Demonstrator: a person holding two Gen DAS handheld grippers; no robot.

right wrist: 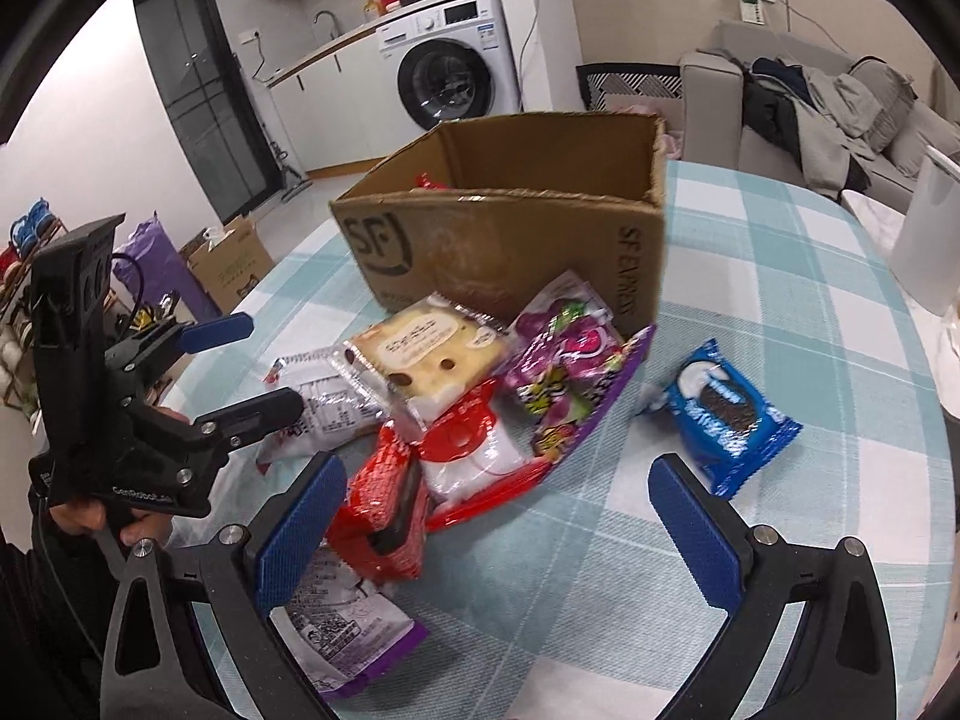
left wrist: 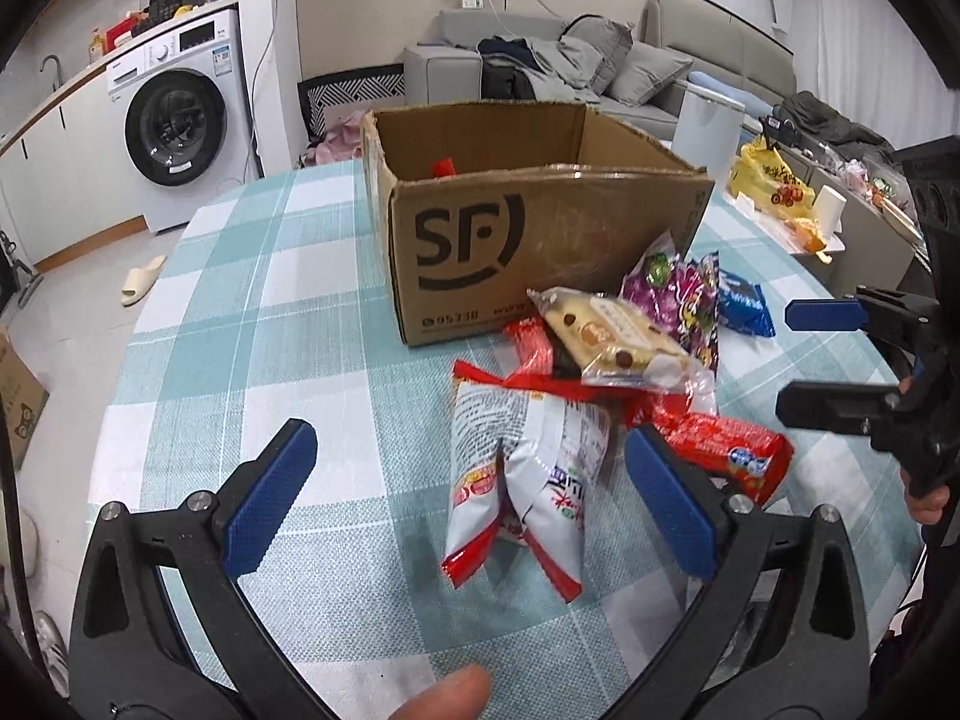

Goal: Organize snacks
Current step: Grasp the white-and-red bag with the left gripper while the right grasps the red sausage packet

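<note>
Left gripper (left wrist: 471, 498) spread wide, blue pads well apart, nothing gripped. White-and-red snack bag (left wrist: 528, 480) lying between the fingers on the checked tablecloth (left wrist: 270, 324), touching neither pad as far as can be told. Right pad just beside a red wrapper (left wrist: 720, 450).

Right gripper (right wrist: 498, 516) also wide open, holding nothing. Left pad close against a red packet (right wrist: 384, 510); contact can't be told. Purple-edged bag (right wrist: 342, 630) partly under that finger. Blue cookie pack (right wrist: 720, 414) lying alone on the cloth, just beyond the right pad, apart from the pile.

Cardboard box (left wrist: 540, 228) w/ SF logo upright, top open, on the table behind the pile. Inside: only a bit of something red (left wrist: 444, 167) showing at the back-left corner; rest of the interior hidden by the front wall.

Snack pile at the foot of the box: cream cake pack w/ brown dots (right wrist: 420, 360) on top, purple candy bag (right wrist: 564, 360) leaning against the box corner, red-and-white bag (right wrist: 480, 450) beneath.
</note>
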